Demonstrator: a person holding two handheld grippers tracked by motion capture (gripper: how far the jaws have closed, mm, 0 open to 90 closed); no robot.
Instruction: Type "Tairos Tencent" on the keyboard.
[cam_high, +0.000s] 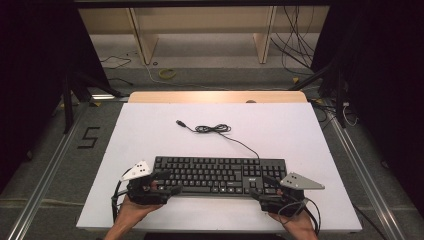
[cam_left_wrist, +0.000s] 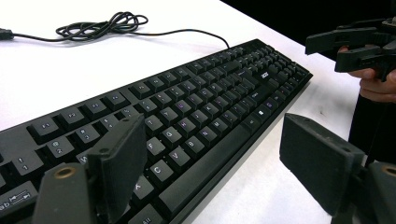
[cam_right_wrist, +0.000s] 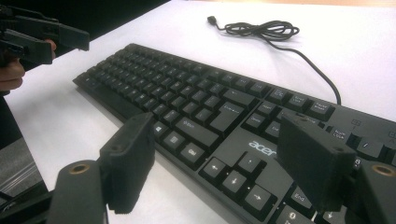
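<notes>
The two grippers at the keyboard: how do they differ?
The left gripper sits at the keyboard's letter end, the right gripper at its number-pad end. The left gripper's grey plate looks paler and tilts more than the right gripper's plate. Both are open, hand-held and level with the keyboard's front edge.

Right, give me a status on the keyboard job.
Done: both hand-held grippers sit at the keyboard, left hand-held gripper at its left end, right hand-held gripper at its right end. In hand: nothing gripped; both sets of jaws stand open. Left: closing on the ends, probably, then handling it; its cable lies loosely coiled behind.
</notes>
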